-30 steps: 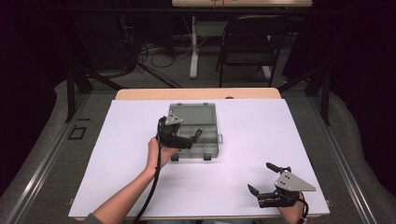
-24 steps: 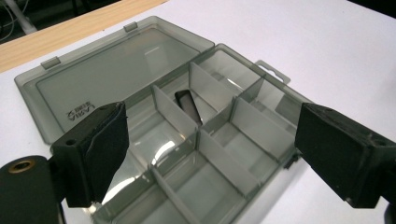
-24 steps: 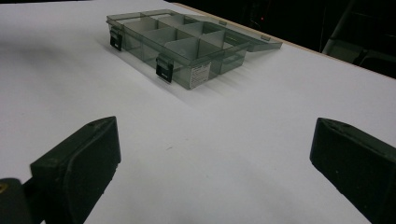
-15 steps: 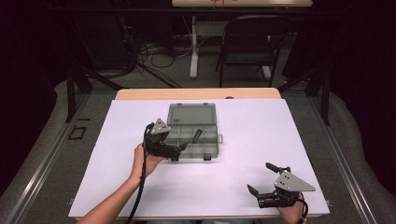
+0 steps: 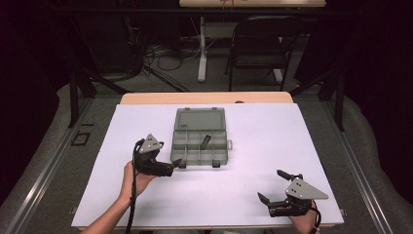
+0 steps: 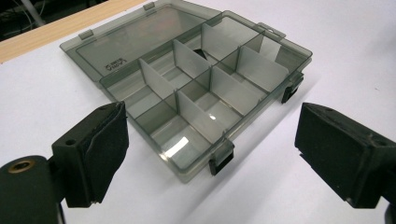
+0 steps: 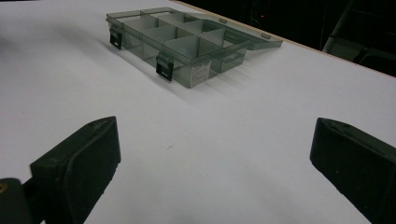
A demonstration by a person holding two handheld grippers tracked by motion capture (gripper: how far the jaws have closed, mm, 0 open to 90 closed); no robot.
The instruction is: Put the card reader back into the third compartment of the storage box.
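A smoky grey compartment box lies on the white sheet with its lid folded flat behind it. A small black piece rests in one middle compartment; the left gripper view shows this black piece dark behind a divider. My left gripper is open just off the box's near left corner, and its own view has the box between the jaws, untouched. My right gripper is open over bare sheet at the near right. It looks across at the box from a distance.
The white sheet covers most of the table, with a wooden strip showing along the far edge. Beyond the table stand a dark chair, a white table leg and floor cables.
My left gripper has drawn back from over the box toward the near left and sits lower by the front corner. The right gripper has stayed put.
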